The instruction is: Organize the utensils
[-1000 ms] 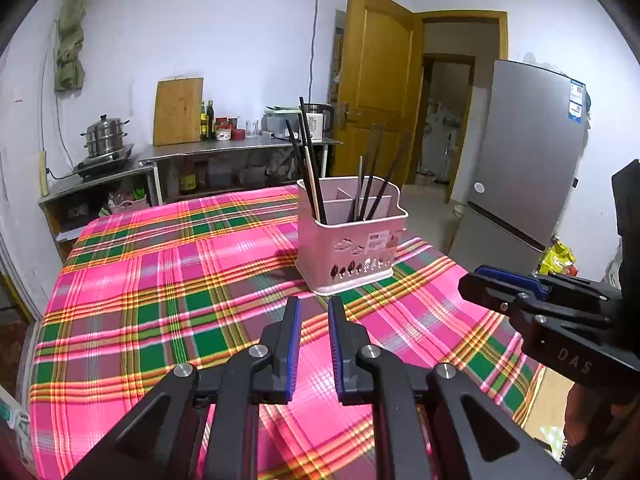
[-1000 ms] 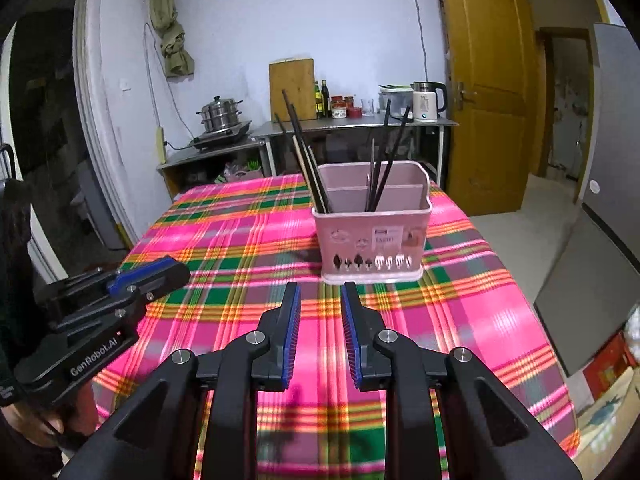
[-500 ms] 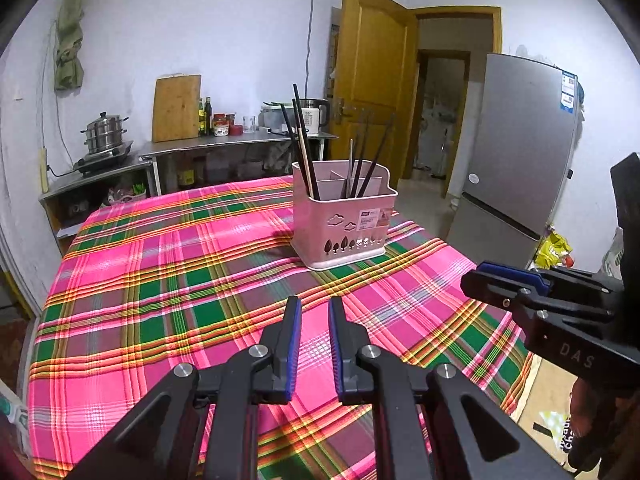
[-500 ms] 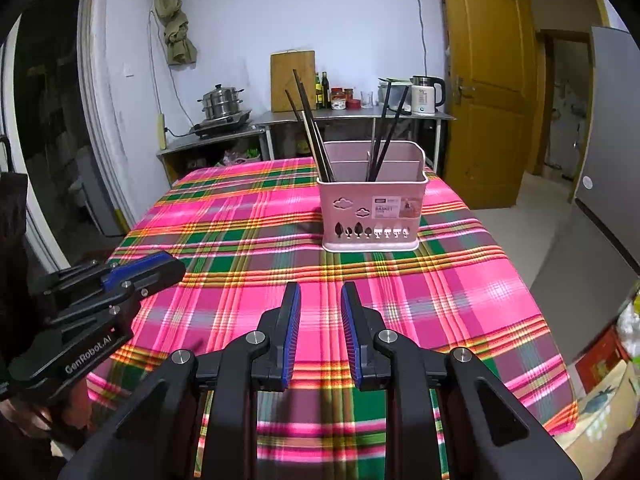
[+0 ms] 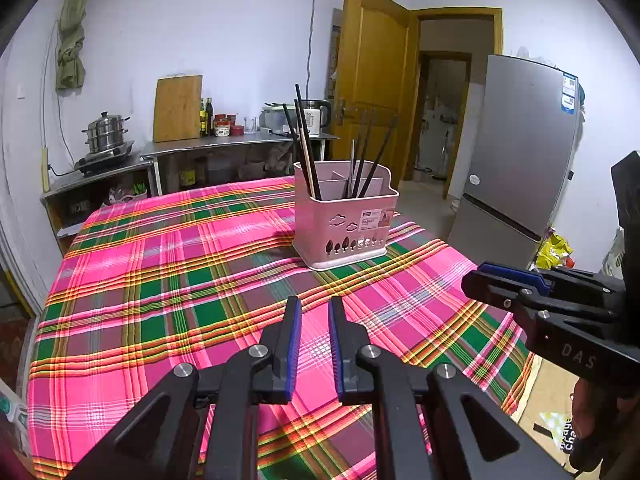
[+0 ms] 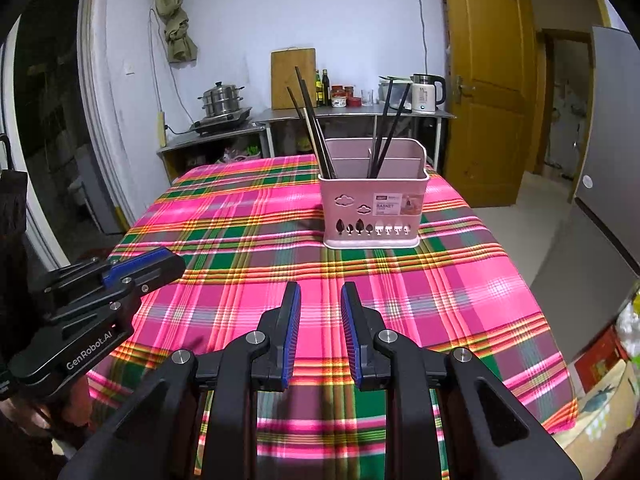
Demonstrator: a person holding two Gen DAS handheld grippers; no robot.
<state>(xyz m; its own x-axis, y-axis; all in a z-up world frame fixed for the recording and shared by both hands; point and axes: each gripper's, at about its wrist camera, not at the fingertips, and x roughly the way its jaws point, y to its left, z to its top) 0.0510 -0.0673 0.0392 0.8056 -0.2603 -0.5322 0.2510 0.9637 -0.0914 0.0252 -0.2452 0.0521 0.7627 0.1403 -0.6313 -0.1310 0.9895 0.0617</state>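
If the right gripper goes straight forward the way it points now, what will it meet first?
Probably the pink utensil basket holding chopsticks. The right gripper is open and empty above the plaid tablecloth, aimed slightly left of the basket's centre; depth is unclear, so it may touch the cloth first.

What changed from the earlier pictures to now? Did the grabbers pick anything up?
Both grippers backed away from the pink basket, so it looks smaller and farther off. The right gripper opened its fingers a little wider. Nothing was picked up or let go. The left gripper keeps its narrow gap, the chopsticks still stand in the basket, and the plaid tablecloth is unchanged.
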